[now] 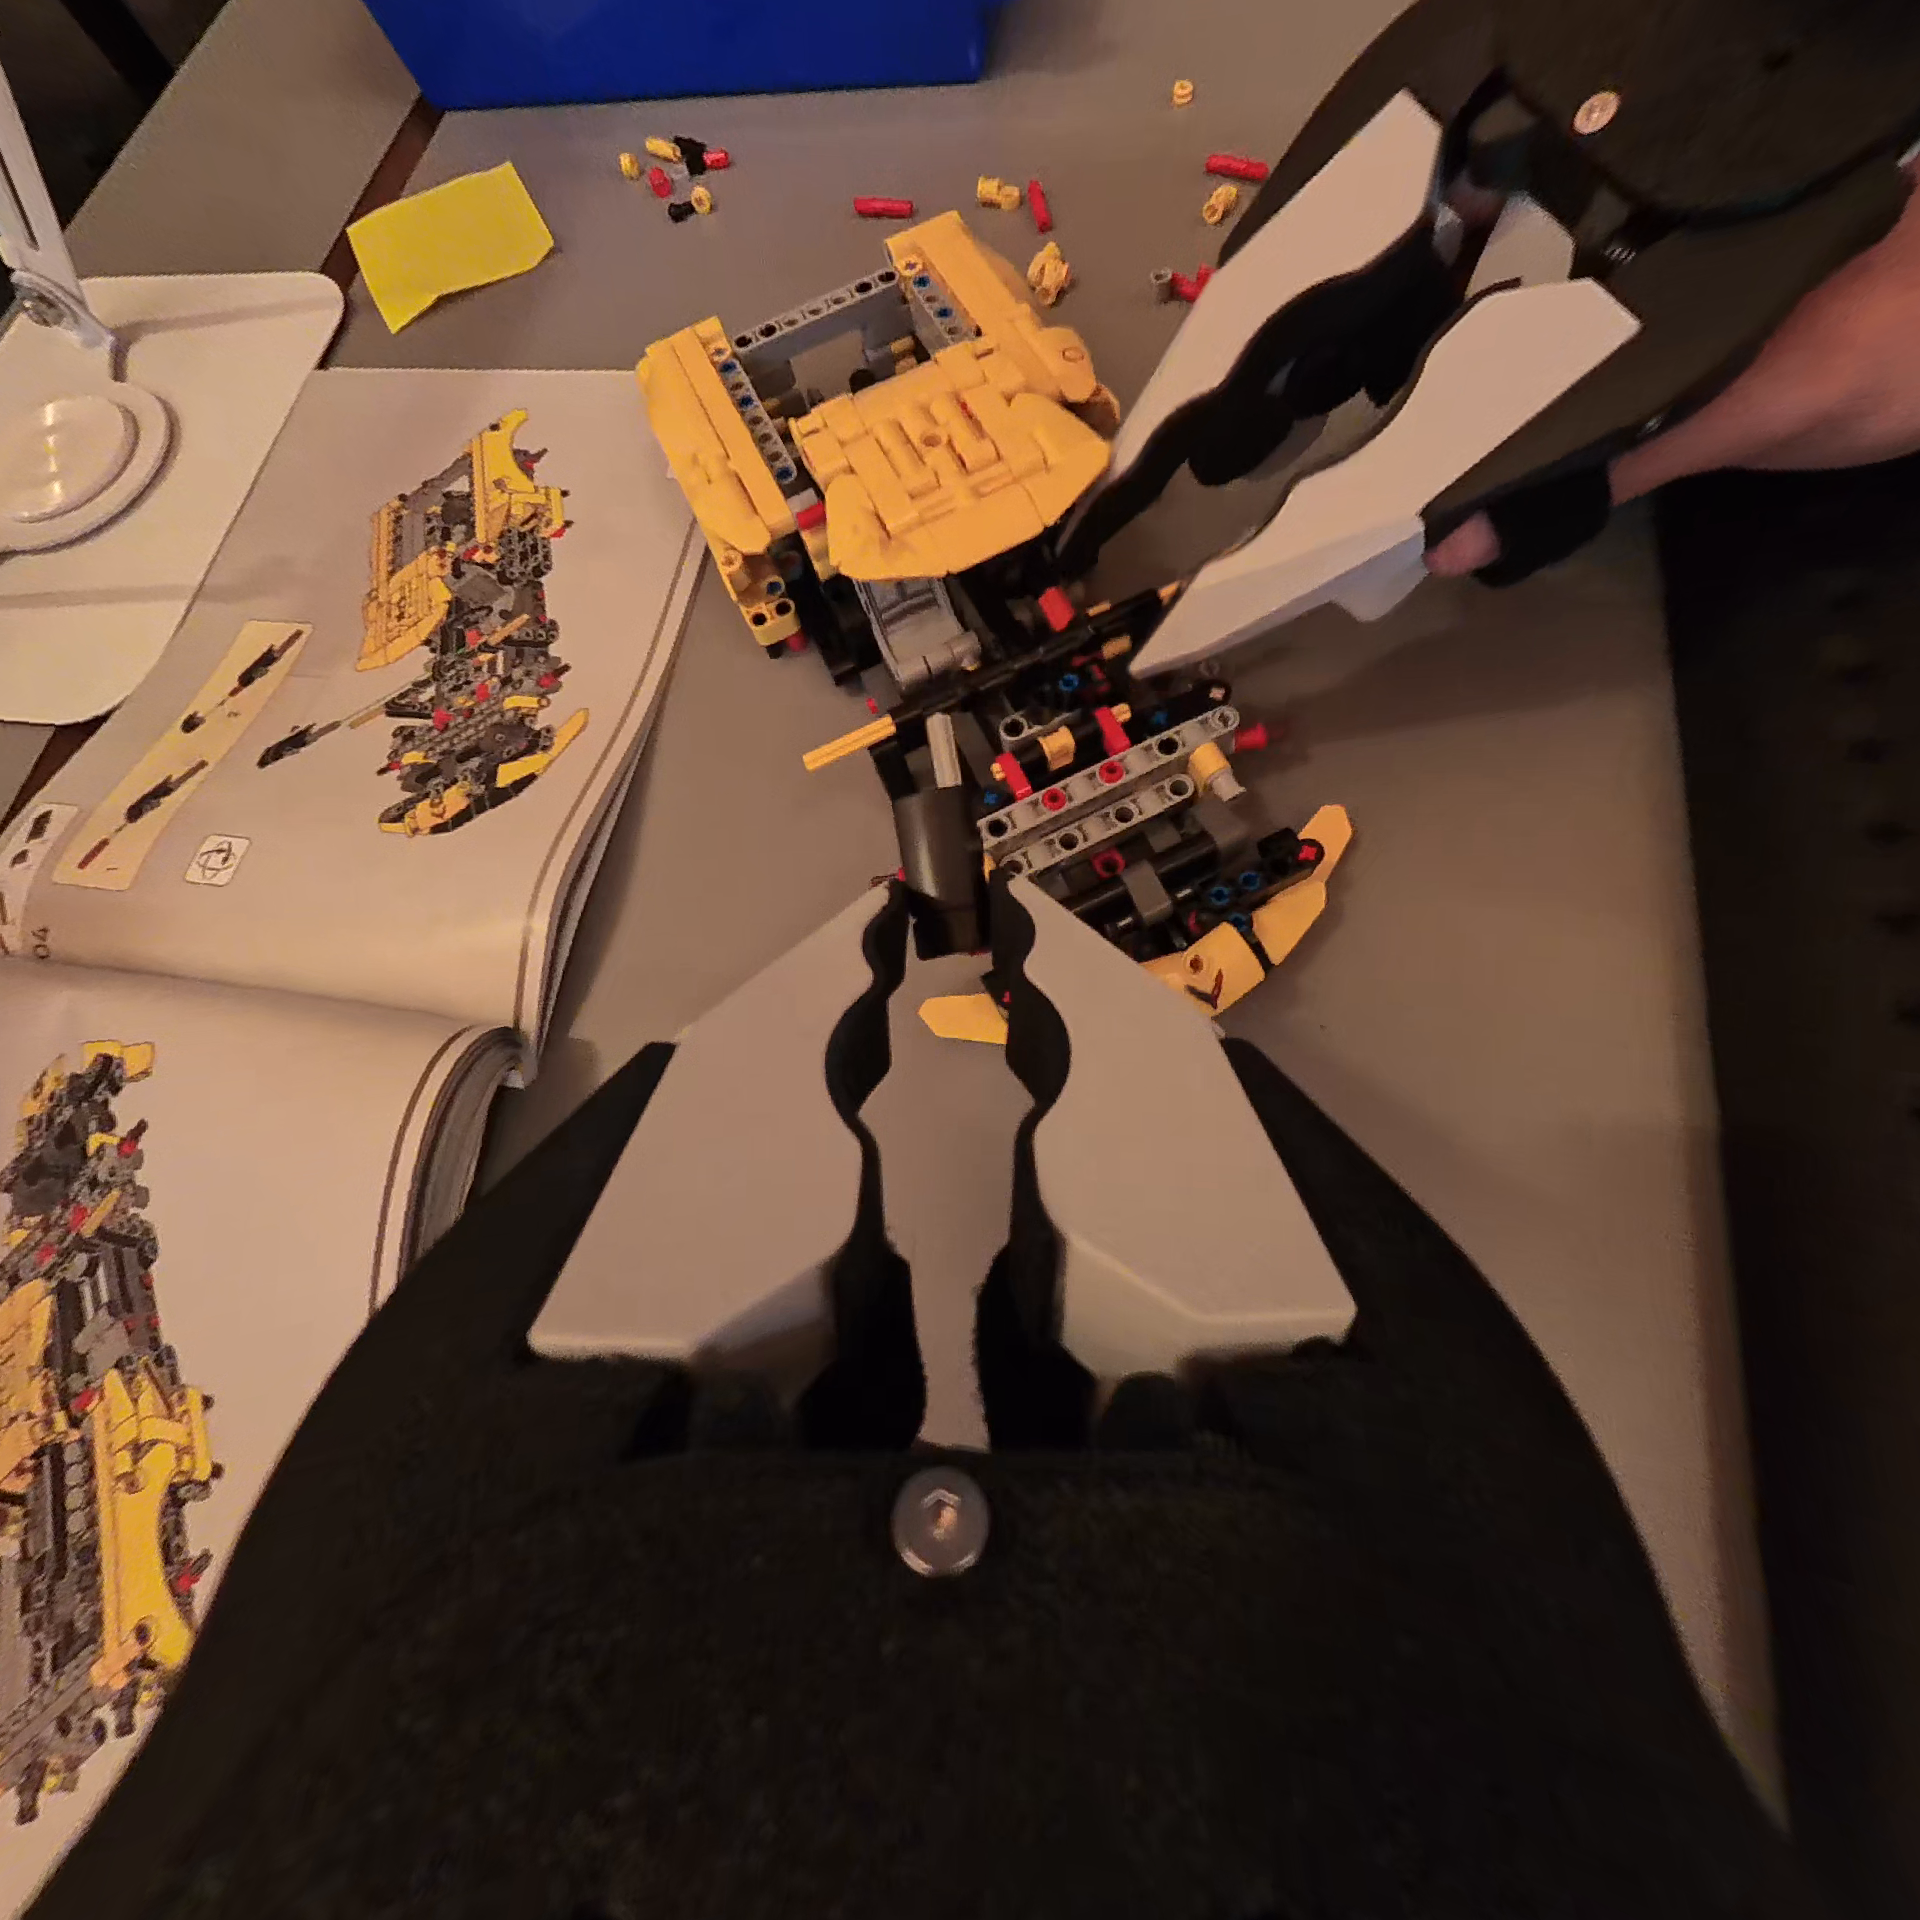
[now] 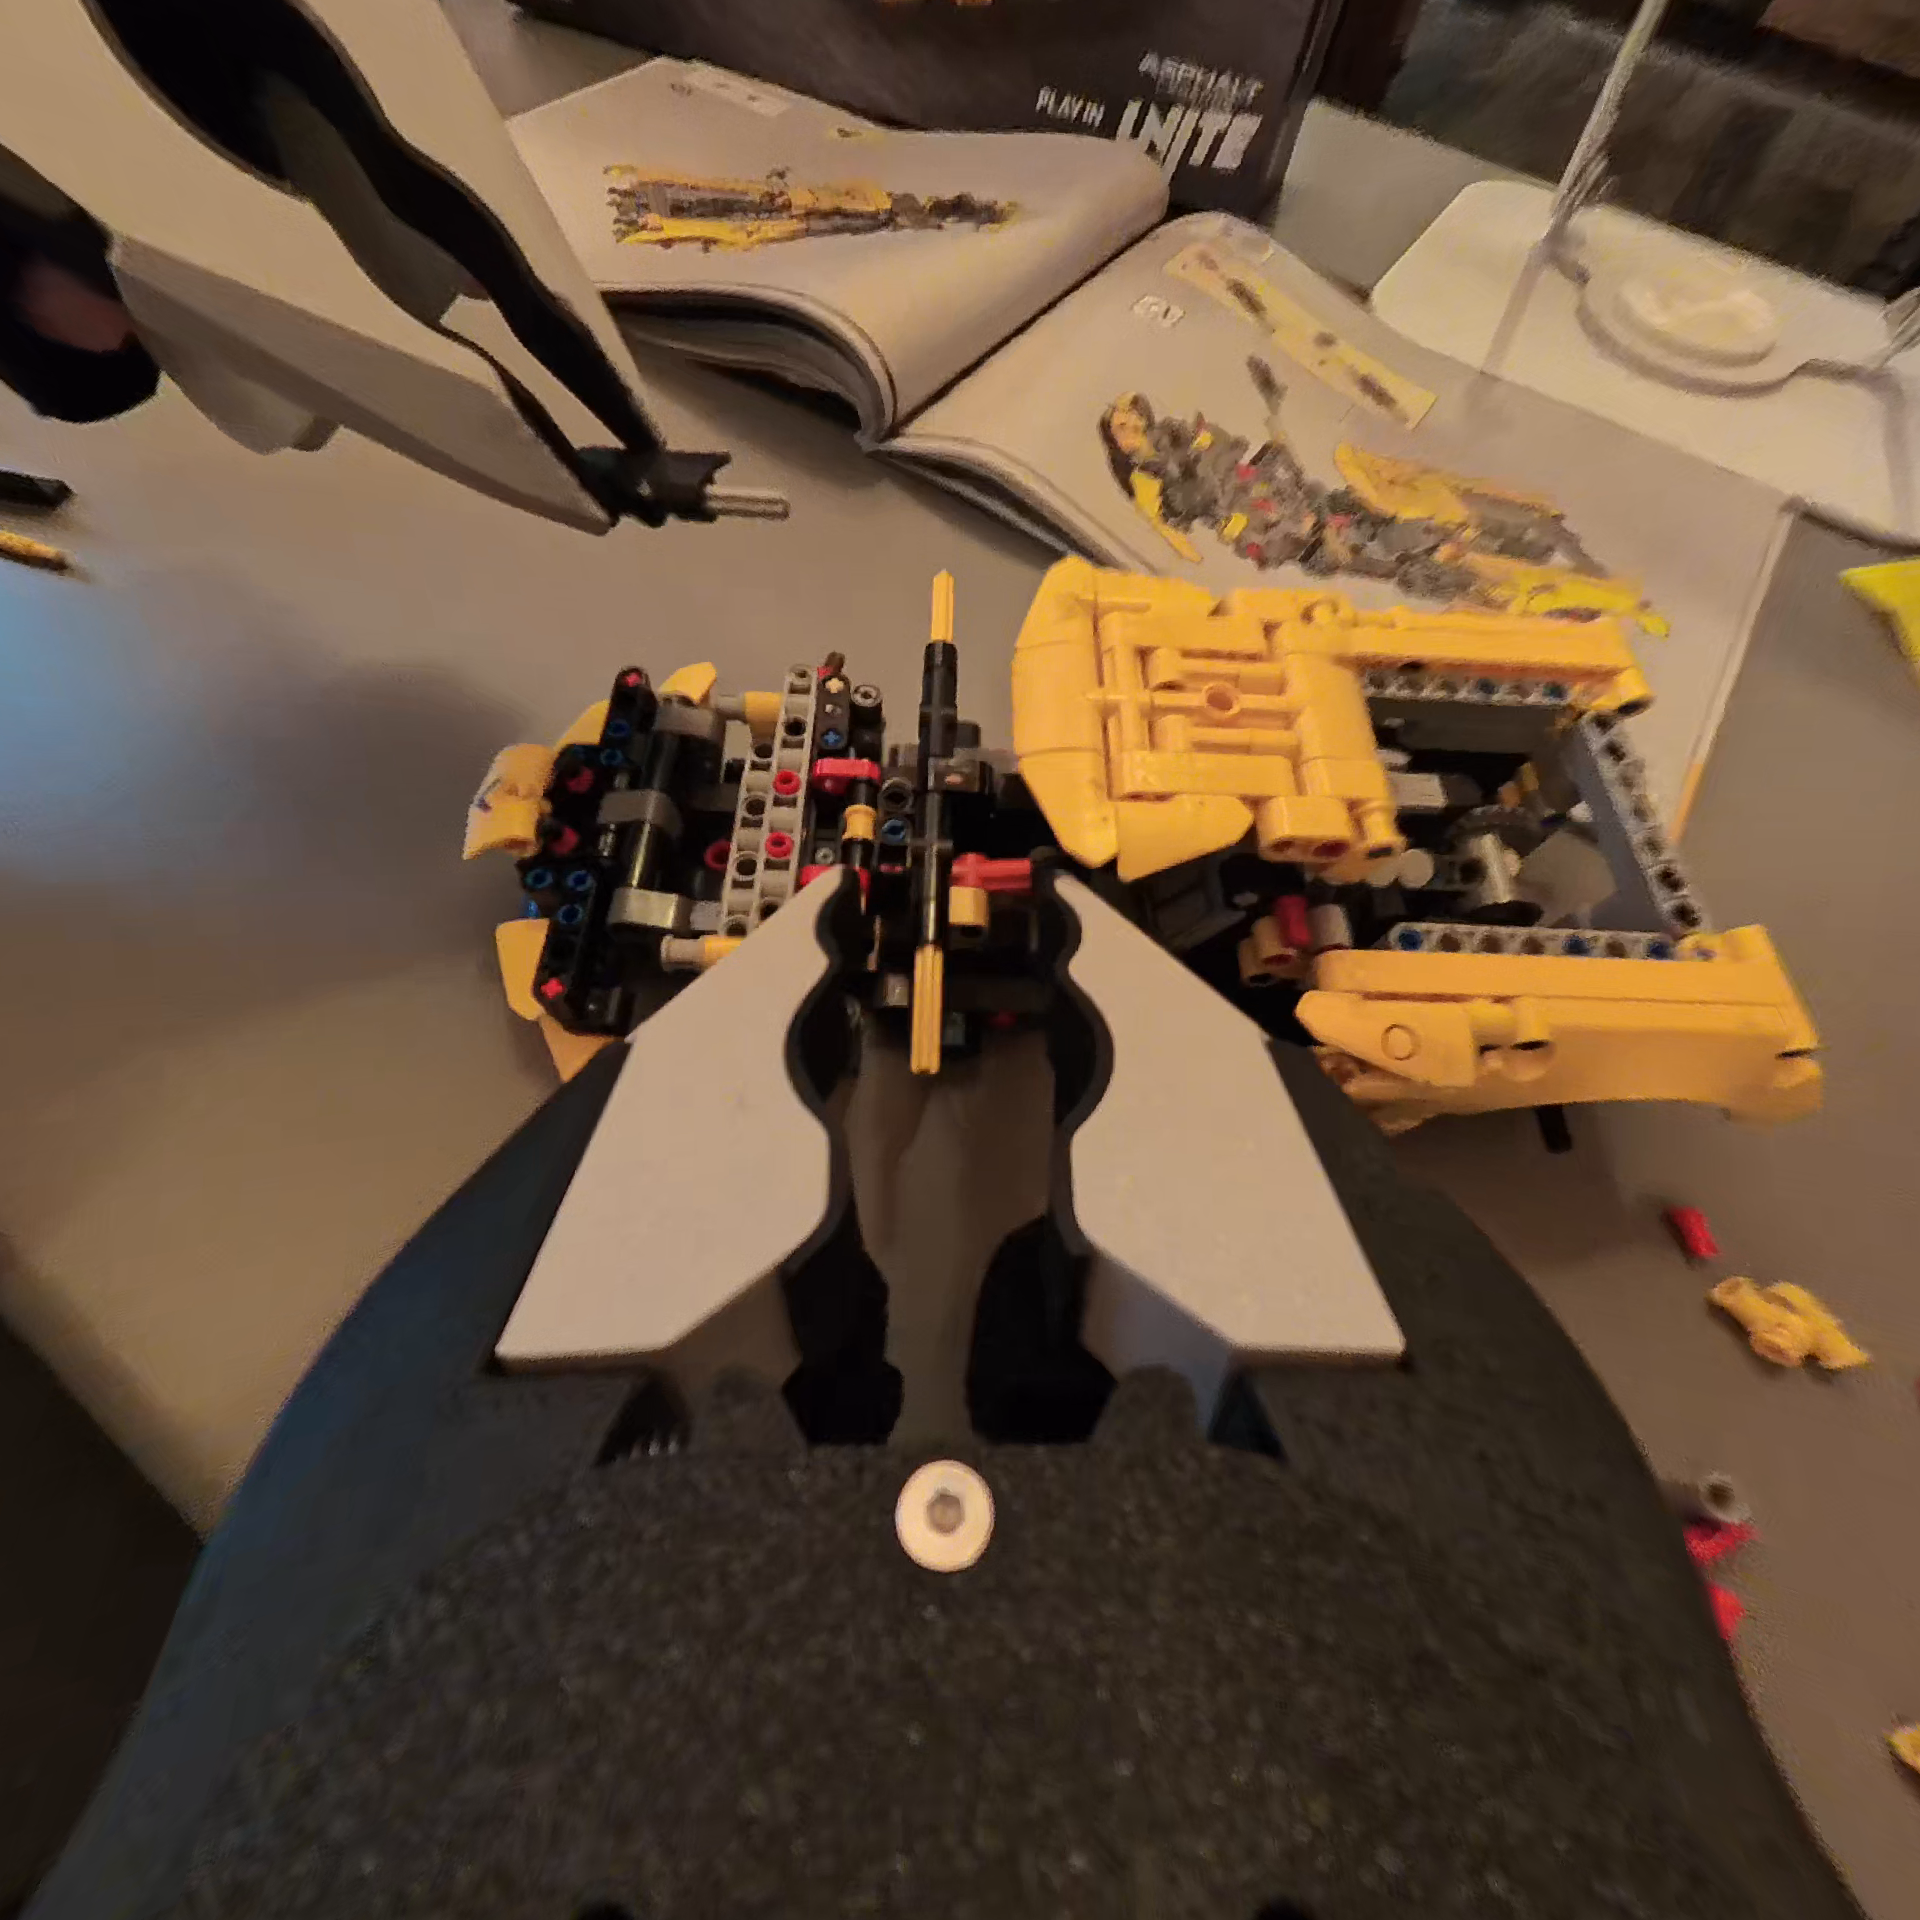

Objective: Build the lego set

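A half-built yellow and black lego car model [image 1: 935,468] lies on the grey table; it also shows in the right wrist view [image 2: 1226,727]. My left gripper [image 1: 945,894] is shut on a small black piece with a grey axle [image 1: 935,842] and holds it just above the model's near end. The right wrist view shows that gripper [image 2: 634,488] with the piece [image 2: 675,480] off the table. My right gripper [image 2: 951,883] has its fingers on both sides of the model's black middle section, pressed against it. It reaches in from the right in the left wrist view [image 1: 1107,608].
An open instruction booklet [image 1: 343,644] lies left of the model, also in the right wrist view [image 2: 1039,416]. Loose red and yellow pins [image 1: 997,197] are scattered beyond it. A yellow paper [image 1: 447,244], a blue bin [image 1: 675,42] and a white stand base [image 1: 104,436] sit at the back left. Tip to tip, the grippers are about 9 centimeters apart.
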Motion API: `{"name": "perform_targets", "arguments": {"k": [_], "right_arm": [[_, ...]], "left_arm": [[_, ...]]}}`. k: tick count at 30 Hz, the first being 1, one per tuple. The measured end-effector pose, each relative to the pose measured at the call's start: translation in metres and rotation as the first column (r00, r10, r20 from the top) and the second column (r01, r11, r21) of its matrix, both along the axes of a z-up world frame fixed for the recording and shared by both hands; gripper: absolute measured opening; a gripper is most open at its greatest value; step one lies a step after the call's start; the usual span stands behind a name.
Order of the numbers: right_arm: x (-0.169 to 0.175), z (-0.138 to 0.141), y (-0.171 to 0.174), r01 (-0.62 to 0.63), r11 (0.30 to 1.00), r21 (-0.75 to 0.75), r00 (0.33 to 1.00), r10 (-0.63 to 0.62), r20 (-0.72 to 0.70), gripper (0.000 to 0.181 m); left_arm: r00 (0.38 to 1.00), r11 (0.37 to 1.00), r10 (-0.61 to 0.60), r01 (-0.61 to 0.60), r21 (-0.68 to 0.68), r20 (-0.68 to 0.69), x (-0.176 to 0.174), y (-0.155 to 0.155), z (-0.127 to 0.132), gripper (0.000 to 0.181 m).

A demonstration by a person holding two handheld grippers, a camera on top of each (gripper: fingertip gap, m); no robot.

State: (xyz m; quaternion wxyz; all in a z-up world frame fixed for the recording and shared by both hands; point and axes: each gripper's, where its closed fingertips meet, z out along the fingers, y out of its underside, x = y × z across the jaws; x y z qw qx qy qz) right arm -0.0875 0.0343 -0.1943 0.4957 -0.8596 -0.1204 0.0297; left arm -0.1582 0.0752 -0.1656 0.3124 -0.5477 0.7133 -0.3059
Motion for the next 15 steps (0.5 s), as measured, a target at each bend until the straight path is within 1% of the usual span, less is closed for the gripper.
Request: {"name": "perform_targets", "arguments": {"k": [2, 5, 8, 12, 15], "right_arm": [[-0.004, 0.011, 0.001, -0.012, 0.999, 0.053, 0.999, 0.01, 0.035, 0.028], [-0.011, 0.003, 0.005, -0.019, 1.0, 0.02, 0.996, 0.017, 0.085, 0.037], [-0.012, -0.001, 0.008, 0.004, 1.0, 0.001, 0.996, -0.004, 0.094, 0.042], [-0.01, -0.002, 0.008, 0.061, 0.998, -0.003, 0.998, -0.061, -0.002, 0.043], [-0.006, -0.001, 0.008, 0.08, 0.997, 0.006, 0.996, -0.08, -0.042, 0.035]], "left_arm": [[1.0, 1.0, 0.007, -0.007, 0.002, 0.008, -0.002, 0.001, 0.002, 0.015], [1.0, 1.0, 0.011, -0.011, 0.004, 0.019, -0.004, 0.002, 0.005, 0.015], [1.0, 1.0, 0.012, -0.012, 0.0, 0.026, -0.004, 0.001, 0.005, 0.015], [1.0, 1.0, 0.006, -0.006, -0.011, 0.027, -0.005, -0.001, 0.004, 0.015], [1.0, 1.0, 0.001, 0.0, -0.007, 0.02, -0.006, -0.001, 0.002, 0.015]]}}
